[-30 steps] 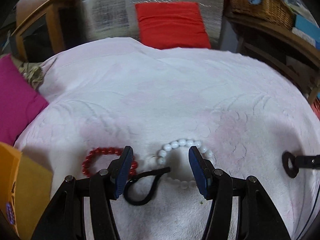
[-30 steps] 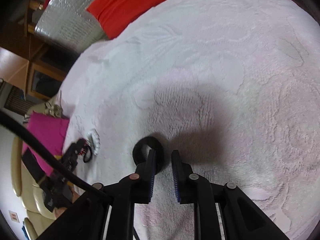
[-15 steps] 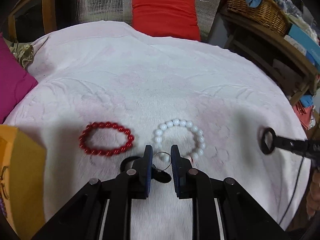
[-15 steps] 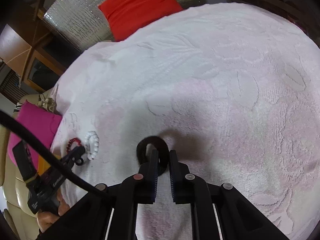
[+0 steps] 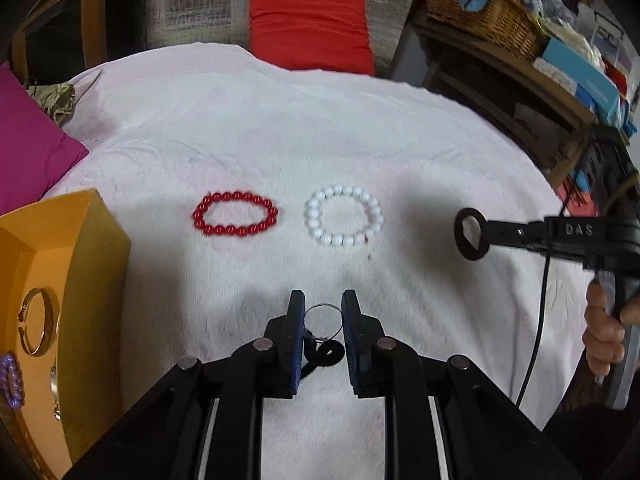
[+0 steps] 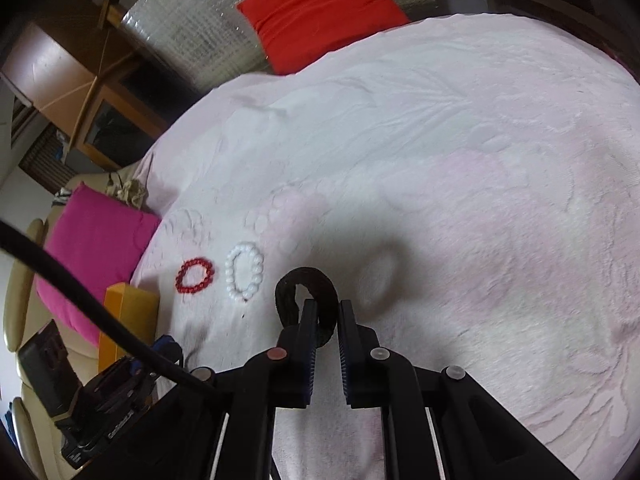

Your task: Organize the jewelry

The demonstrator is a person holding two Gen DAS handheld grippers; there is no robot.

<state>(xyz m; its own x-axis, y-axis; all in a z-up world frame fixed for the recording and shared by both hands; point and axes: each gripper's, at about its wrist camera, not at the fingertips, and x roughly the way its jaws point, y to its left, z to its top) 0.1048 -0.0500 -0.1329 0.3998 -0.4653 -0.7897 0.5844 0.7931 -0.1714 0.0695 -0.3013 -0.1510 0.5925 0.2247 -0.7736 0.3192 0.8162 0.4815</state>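
My left gripper (image 5: pixel 323 299) is shut on a thin silver ring (image 5: pixel 322 305) with a black strap (image 5: pixel 326 351) hanging from it, held above the pale cloth (image 5: pixel 280 140). Beyond it, a red bead bracelet (image 5: pixel 235 214) and a white bead bracelet (image 5: pixel 344 216) lie side by side on the cloth. My right gripper (image 6: pixel 327 308) is shut on a black band (image 6: pixel 306 280), lifted clear of the cloth. In the left wrist view it reaches in from the right, a hand on its grip, with the band (image 5: pixel 472 238) at its tip. Both bracelets (image 6: pixel 195 275) (image 6: pixel 244 270) lie to its left.
An orange box (image 5: pixel 92 260) stands at the cloth's left edge, holding a gold bangle (image 5: pixel 38 326) and a purple bead piece (image 5: pixel 10 378). A magenta cushion (image 5: pixel 28 140) lies left, a red cushion (image 5: pixel 310 28) behind. Wooden shelves with a wicker basket (image 5: pixel 484 20) stand at the right.
My left gripper closed on the silver ring, lifted it and drew back from the bracelets. My right gripper closed on the black band and raised it off the cloth.
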